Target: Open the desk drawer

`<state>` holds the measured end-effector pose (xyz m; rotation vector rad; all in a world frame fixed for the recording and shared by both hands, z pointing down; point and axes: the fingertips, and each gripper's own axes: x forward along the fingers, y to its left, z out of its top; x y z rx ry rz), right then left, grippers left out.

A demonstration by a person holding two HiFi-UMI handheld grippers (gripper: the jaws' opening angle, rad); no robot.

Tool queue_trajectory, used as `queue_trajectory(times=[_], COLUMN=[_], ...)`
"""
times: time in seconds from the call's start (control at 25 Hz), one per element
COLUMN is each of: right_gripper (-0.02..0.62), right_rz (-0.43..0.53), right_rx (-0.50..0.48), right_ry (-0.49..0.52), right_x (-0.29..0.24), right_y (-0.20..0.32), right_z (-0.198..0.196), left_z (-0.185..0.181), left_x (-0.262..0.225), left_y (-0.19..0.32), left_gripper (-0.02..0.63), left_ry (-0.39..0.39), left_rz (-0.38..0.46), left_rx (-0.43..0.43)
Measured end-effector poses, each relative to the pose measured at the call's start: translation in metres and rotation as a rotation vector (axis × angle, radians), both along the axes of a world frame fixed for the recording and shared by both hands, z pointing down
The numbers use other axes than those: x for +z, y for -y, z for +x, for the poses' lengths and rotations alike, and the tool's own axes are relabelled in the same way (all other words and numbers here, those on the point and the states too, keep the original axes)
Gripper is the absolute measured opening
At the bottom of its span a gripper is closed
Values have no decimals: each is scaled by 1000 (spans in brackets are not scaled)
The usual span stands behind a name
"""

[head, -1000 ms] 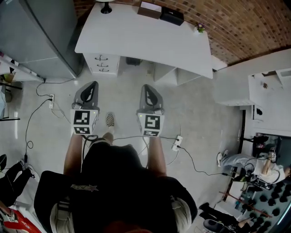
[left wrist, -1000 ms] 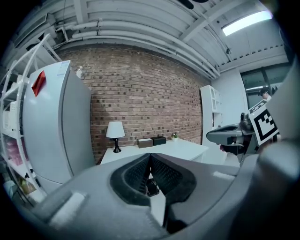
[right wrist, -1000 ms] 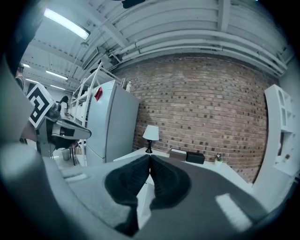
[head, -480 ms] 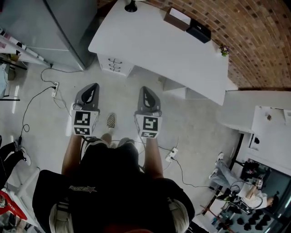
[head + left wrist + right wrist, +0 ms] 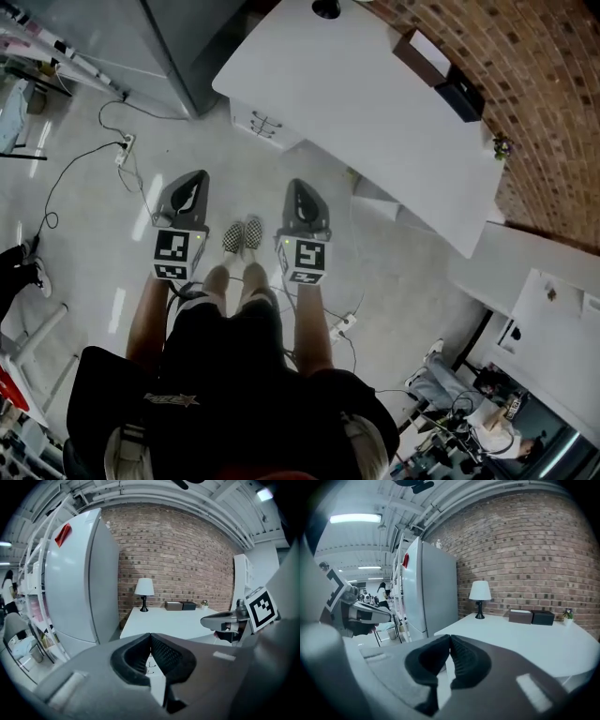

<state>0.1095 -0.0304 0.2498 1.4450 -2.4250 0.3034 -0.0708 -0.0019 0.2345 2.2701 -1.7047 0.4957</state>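
The white desk (image 5: pixel 375 103) stands ahead, its drawer unit (image 5: pixel 265 125) with dark handles under its left end, all drawers closed. Both grippers hang over the floor in front of me, well short of the desk. My left gripper (image 5: pixel 196 178) is shut and empty; in the left gripper view its pads meet at the tips (image 5: pixel 150 637), and the drawer handles (image 5: pixel 149 662) show just below them. My right gripper (image 5: pixel 299 184) is also shut and empty, with its pads (image 5: pixel 461 656) pressed together and the desk top (image 5: pixel 525 634) beyond.
A grey fridge (image 5: pixel 178 37) stands left of the desk. On the desk are a lamp (image 5: pixel 144 590), a brown box (image 5: pixel 422 45), a black box (image 5: pixel 459 94) and a small plant (image 5: pixel 503 147). Cables and a power strip (image 5: pixel 342 325) lie on the floor, by my feet (image 5: pixel 242 236).
The head view has swung, so the desk now lies toward the upper right. Both grippers stayed side by side and shut. Both of my shoes now show between them.
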Motion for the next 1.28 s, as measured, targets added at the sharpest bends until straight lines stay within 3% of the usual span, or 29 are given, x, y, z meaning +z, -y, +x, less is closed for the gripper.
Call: queue_trajectory(times=[0.44,0.76,1.28], right_gripper=[5,5,5], right_rz=[-104,-144,-191], right_rx=[-72,-98,-130], right_ry=[-20,-31,-76], right_x=[105,192,338], right_y=[42,71,99], right_z=[-30,-41,-50], left_z=[-32,-52,-52], left_x=[76,160,298], left_y=[22,35,50], left_gripper=[9,9,9], left_ry=[-50,-36,-33], left_rz=[-33,-71,-126], left_rx=[-137,-199,-201])
